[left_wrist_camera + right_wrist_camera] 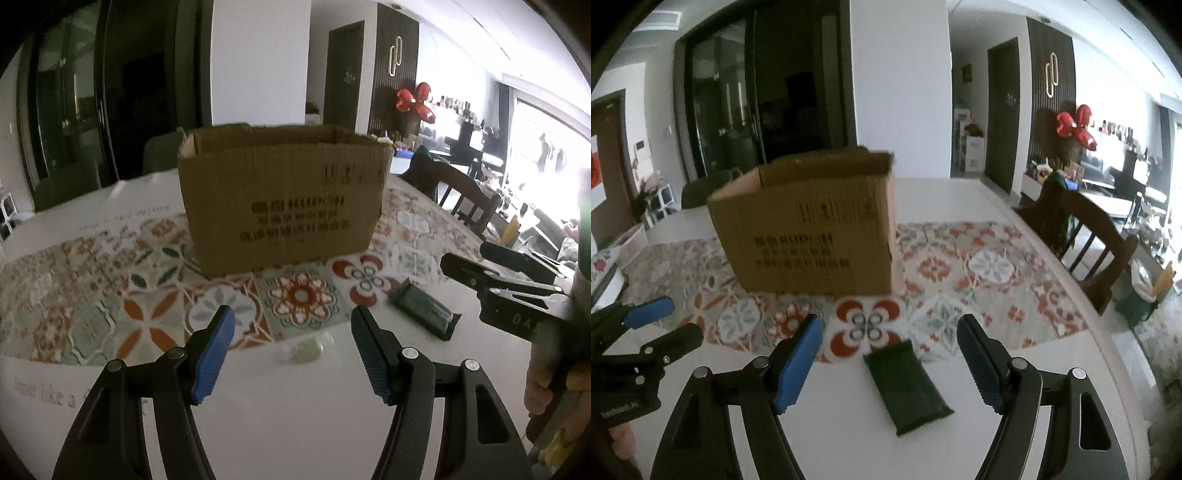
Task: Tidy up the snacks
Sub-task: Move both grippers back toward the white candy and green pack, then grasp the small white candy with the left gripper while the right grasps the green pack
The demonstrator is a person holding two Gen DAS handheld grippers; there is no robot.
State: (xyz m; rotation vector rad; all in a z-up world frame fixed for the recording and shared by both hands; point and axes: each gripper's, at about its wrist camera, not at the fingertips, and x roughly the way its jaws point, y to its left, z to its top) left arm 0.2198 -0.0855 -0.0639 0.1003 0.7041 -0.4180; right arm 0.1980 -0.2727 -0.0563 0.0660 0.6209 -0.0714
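An open cardboard box [280,195] stands on the patterned tablecloth [110,288]; the right wrist view shows the box [809,229] too. A small clear-wrapped pale snack [304,349] lies on the white table, between and just beyond the open fingers of my left gripper [291,321]. A dark green snack packet [907,386] lies flat below my right gripper [890,328], which is open and apart from it. The same packet [424,310] shows right of my left gripper. The right gripper [465,258] appears at the right edge, the left gripper [665,321] at the left edge.
A wooden chair [1082,243] stands at the table's right side. A person's hand [546,384] grips the right tool's handle. Behind the table are dark glass doors [724,103] and a white pillar [897,81]. The table edge [1108,332] curves off at right.
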